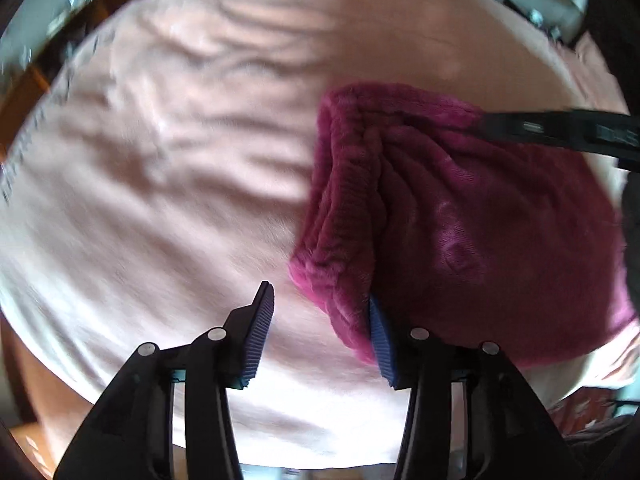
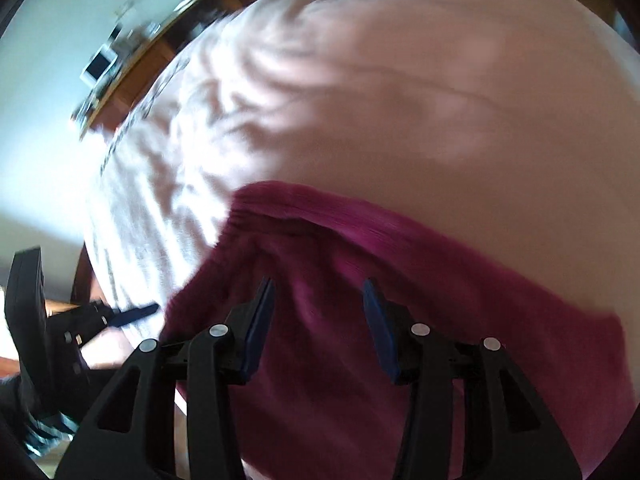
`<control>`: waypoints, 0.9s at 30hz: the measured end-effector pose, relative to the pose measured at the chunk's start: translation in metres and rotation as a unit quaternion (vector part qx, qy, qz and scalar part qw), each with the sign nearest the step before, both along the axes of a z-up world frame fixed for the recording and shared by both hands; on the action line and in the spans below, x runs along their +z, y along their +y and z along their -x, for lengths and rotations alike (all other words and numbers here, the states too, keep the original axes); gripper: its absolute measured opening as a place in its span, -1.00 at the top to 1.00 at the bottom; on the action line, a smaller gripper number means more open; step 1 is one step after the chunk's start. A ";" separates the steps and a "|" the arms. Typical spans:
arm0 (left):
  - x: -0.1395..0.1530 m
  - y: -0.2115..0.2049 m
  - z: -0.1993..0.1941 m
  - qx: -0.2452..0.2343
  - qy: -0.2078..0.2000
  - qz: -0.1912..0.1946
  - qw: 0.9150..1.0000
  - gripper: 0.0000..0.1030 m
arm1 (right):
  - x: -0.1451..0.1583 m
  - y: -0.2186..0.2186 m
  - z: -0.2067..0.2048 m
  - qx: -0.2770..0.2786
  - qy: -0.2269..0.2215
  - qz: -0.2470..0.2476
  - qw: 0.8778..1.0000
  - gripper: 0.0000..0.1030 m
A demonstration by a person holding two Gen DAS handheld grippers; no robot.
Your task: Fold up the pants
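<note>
Magenta fleecy pants [image 1: 460, 216] lie folded in layers on a pale pink bedsheet [image 1: 168, 168]. My left gripper [image 1: 320, 294] points down at the fold's near corner, open; its right pad [image 1: 380, 340] touches the pile's edge and bare sheet shows between the fingers. A black finger of the right gripper [image 1: 560, 128] reaches over the pants' far corner. In the right wrist view, my right gripper [image 2: 318, 300] hovers open over the pants [image 2: 400, 300], nothing pinched. The left gripper [image 2: 132, 314] shows at the left beside the cloth.
The sheet [image 2: 400, 100] is wrinkled, with bands of sunlight and shadow. A wooden shelf [image 2: 132, 76] with small items runs along the pale wall beyond the bed's far edge. A patterned fabric [image 1: 580, 408] lies past the sheet's near right edge.
</note>
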State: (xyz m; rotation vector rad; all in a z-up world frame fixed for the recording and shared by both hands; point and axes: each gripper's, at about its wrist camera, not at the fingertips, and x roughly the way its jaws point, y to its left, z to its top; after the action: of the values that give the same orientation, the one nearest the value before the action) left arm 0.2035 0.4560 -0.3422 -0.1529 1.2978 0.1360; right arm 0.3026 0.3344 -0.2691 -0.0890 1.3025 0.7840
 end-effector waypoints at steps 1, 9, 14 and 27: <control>0.004 -0.003 -0.004 -0.009 -0.003 -0.017 1.000 0.09 | 0.003 -0.025 -0.002 -0.028 -0.002 0.005 1.000 0.09; 0.044 -0.040 -0.042 -0.036 -0.056 -0.100 0.993 0.09 | -0.019 -0.178 -0.007 -0.219 0.031 0.049 0.974 0.09; 0.017 -0.088 -0.046 -0.122 -0.037 -0.054 0.990 0.09 | -0.044 -0.204 -0.022 -0.260 0.038 0.071 0.962 0.09; -0.046 -0.086 -0.044 -0.172 0.035 -0.066 0.982 0.02 | -0.046 -0.223 -0.030 -0.280 0.031 0.059 0.958 0.02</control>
State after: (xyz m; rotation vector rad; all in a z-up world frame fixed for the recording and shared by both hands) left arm 0.2471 0.3698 -0.3884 0.1927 1.3611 -0.0692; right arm 0.3327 0.1115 -0.3146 0.2057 1.3441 0.2261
